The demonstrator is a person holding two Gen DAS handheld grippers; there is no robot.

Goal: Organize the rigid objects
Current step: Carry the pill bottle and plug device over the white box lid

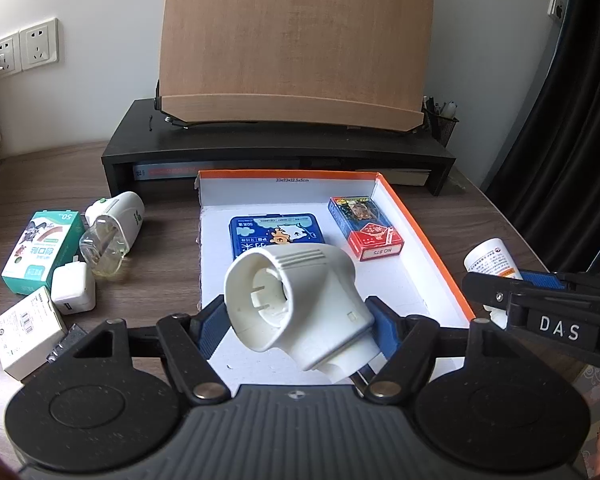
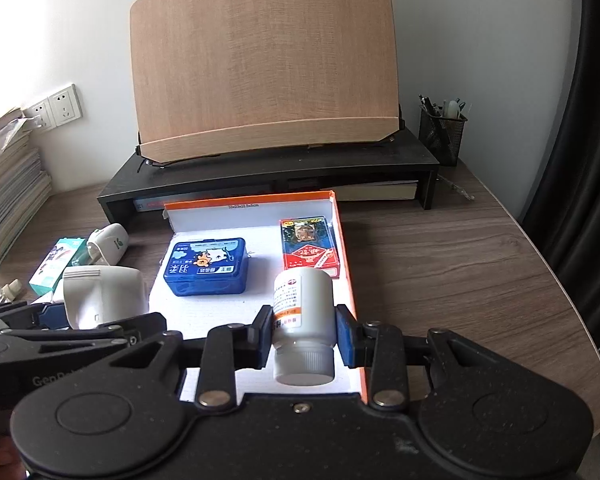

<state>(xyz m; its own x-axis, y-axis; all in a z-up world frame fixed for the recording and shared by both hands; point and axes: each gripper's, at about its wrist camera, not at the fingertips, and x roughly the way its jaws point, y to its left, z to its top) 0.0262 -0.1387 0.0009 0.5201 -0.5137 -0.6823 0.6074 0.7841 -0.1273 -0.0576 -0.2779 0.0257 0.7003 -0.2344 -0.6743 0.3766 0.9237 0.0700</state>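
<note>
Left tongs: blue pads pinching a white plastic plug-in device, its round socket end facing the camera, held tilted above the near part of the box lid. Same device seen from the right wrist view at the lid's left edge.

Right tongs: pads clamped on a white pill bottle, cap toward the camera, label with orange band on its left side. Bottle held over the lid's near right corner, just inside the orange rim.

Inside the lid, white floor: a blue tin with cartoon print toward the far left, a red-and-blue pack of playing cards against the far right wall. The 2 sit apart.

On the desk, left of the lid: a white-and-green plug-in vaporizer lying on its side with a clear bottle end, a green-and-white carton, a white charger cube, a small white box near the desk's near left edge.

Behind the lid: a black riser shelf carrying a tilted wooden board; a mesh pen cup at the far right corner.
</note>
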